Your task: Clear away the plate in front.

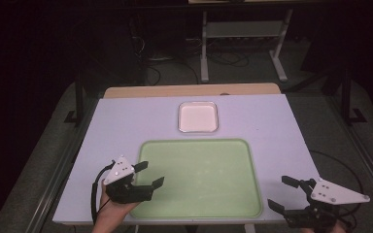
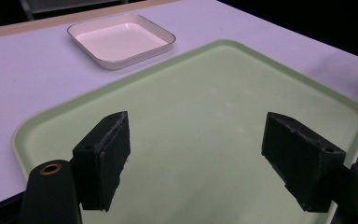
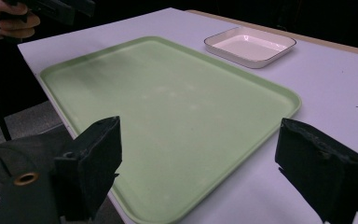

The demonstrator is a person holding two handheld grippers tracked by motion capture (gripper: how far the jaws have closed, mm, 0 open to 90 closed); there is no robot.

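Note:
A pale green tray [image 1: 200, 145] lies flat at the front middle of the white table, with nothing on it. Behind it sits a small white square dish [image 1: 197, 117], also bare inside. My left gripper [image 1: 149, 174] hovers at the tray's front left corner, open, its jaws wide apart over the green surface [image 2: 200, 154]. My right gripper [image 1: 281, 192] is off the tray's front right corner near the table's front edge, open too, nothing between its jaws. In the right gripper view the tray [image 3: 168, 102] and the dish [image 3: 249, 44] lie ahead.
The white table top [image 1: 281, 126] has a wooden strip [image 1: 189, 90] along its far edge. Beyond it stand a metal frame's legs [image 1: 204, 48] and cables on a dark floor. A hand [image 3: 7, 21] holding the other gripper shows at the far left of the right gripper view.

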